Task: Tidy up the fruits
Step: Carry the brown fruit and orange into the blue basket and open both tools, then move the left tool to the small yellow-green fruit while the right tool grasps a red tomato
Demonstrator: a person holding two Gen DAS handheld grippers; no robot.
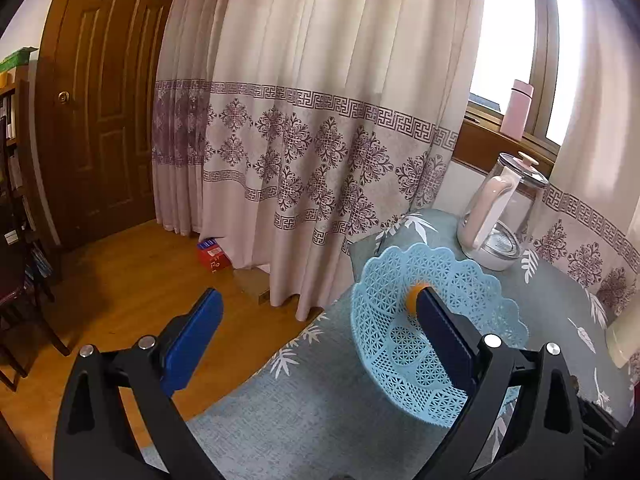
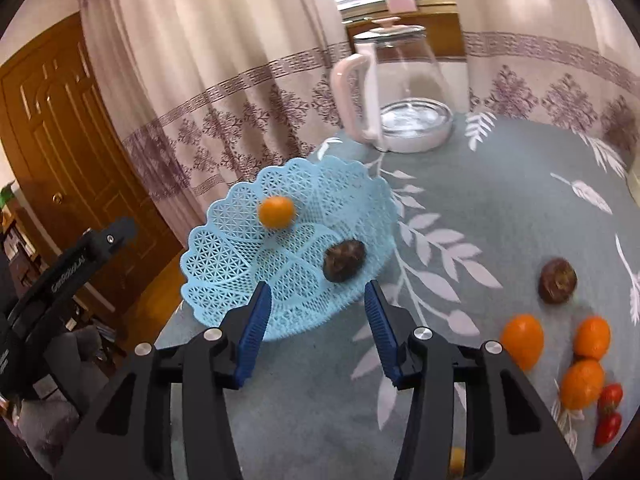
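Pale-blue lattice basket (image 2: 248,256) holds an orange fruit (image 2: 276,211) (another brown (image 2: 344,260)) on leaf-printed grey-green cloth (image 2: 500,208).

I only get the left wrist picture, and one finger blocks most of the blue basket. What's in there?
Observer: An orange fruit and a brown round fruit lie in the blue basket.
Operator: Is more fruit waiting outside it?
Observer: Yes. On the tablecloth, to the basket's right, lie three oranges, another brown fruit and two small red tomatoes.
Operator: Is the other gripper holding one?
Observer: No. The right gripper is open and empty, at the basket's near edge.
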